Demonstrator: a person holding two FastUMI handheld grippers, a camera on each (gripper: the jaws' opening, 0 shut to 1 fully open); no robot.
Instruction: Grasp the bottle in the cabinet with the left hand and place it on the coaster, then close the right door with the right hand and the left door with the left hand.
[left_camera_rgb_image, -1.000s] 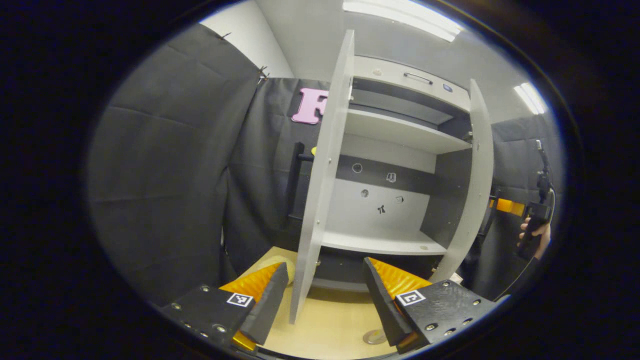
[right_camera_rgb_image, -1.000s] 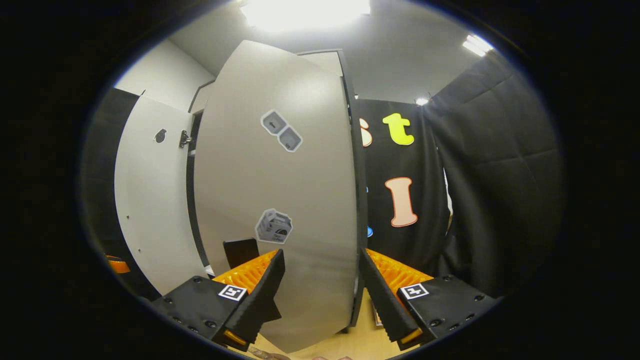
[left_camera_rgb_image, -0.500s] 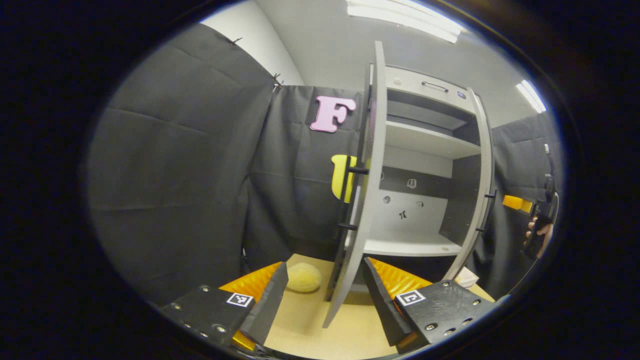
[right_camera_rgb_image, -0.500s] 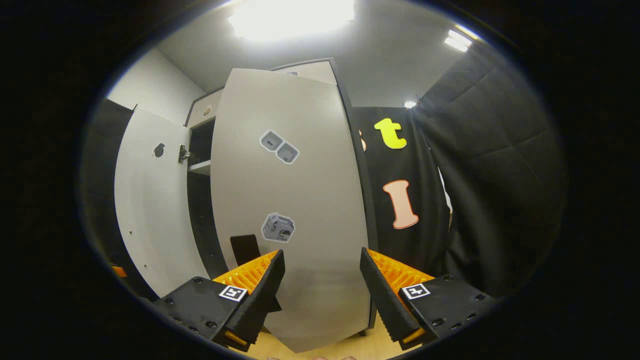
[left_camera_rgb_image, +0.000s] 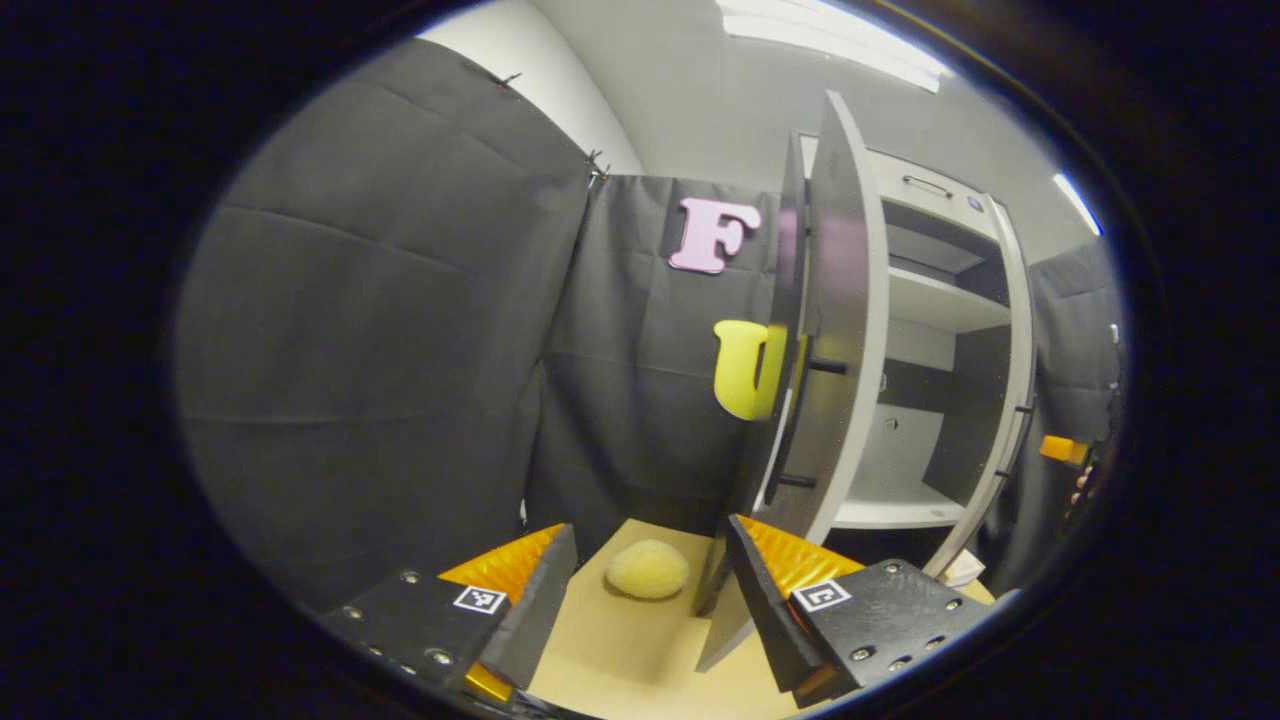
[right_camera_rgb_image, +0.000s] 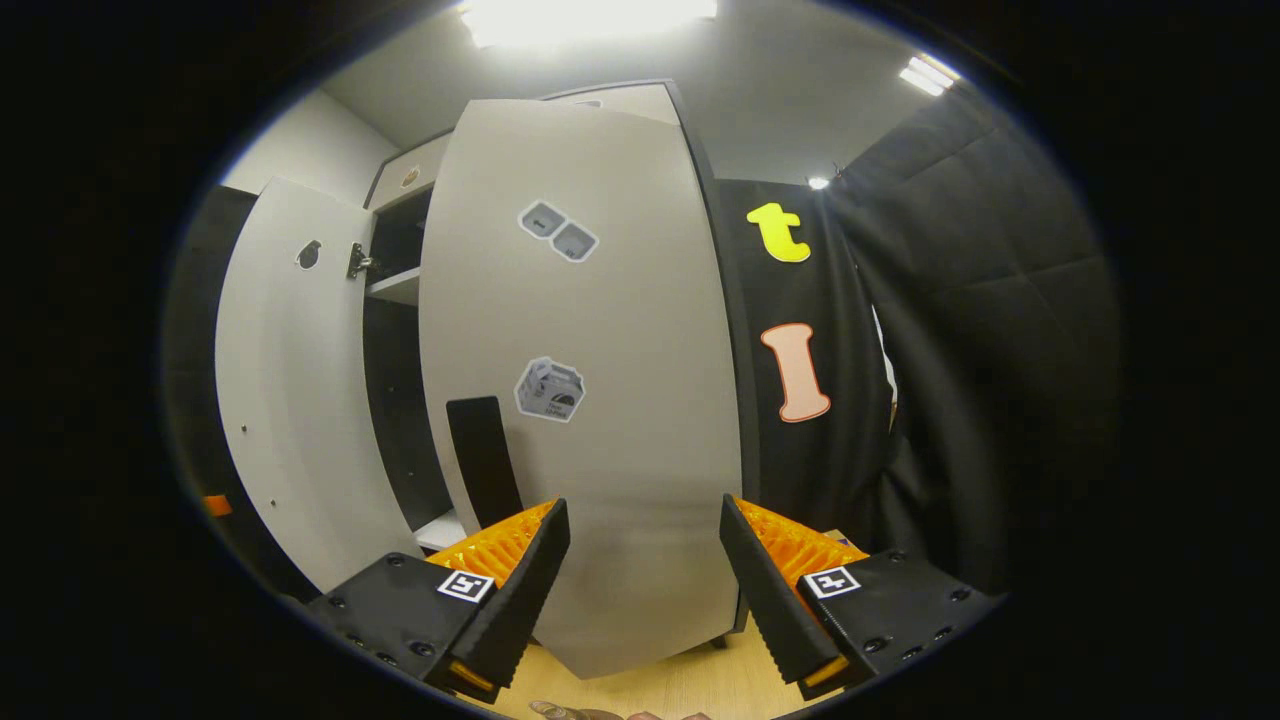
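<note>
The left gripper view shows a soft yellow ball (left_camera_rgb_image: 648, 570) on the table (left_camera_rgb_image: 620, 650) and the left door (left_camera_rgb_image: 835, 330) seen edge-on, just ahead of the left gripper (left_camera_rgb_image: 650, 590). The right gripper view shows the right door (right_camera_rgb_image: 590, 400) flat-on, close in front of the right gripper (right_camera_rgb_image: 645, 575). Both claws are spread wide and hold nothing.

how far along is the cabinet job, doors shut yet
Neither door is shut. The cabinet shelves in sight hold no bottle, so that step looks done, though bottle and coaster aren't seen. The right gripper faces the right door, open-jawed, the left gripper sits by the left door. Both closings remain.
</note>
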